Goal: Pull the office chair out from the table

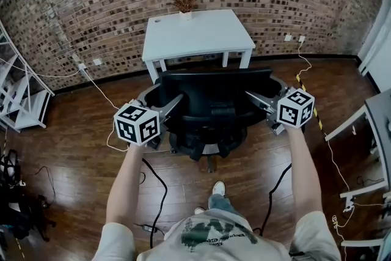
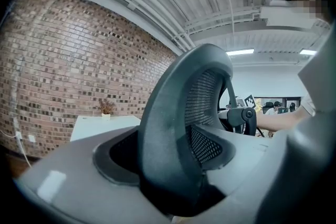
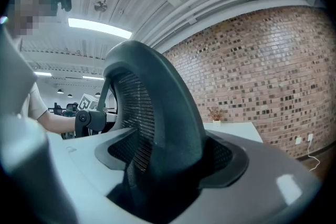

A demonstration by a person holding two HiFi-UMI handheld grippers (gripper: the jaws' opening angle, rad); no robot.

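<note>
Office chair [image 1: 214,90] is held by its backrest, each side edge clamped between narrowed jaws: one by the left gripper [image 1: 176,101], one by the right gripper [image 1: 252,96]. Its width is spanned between both equally; the table [image 1: 201,36] is seen just beyond.

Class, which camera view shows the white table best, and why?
The head view: the whole table shows, top and front legs, with the plant on it, beyond the chair. Each gripper view shows only a strip of its top beside the chair's back.
</note>
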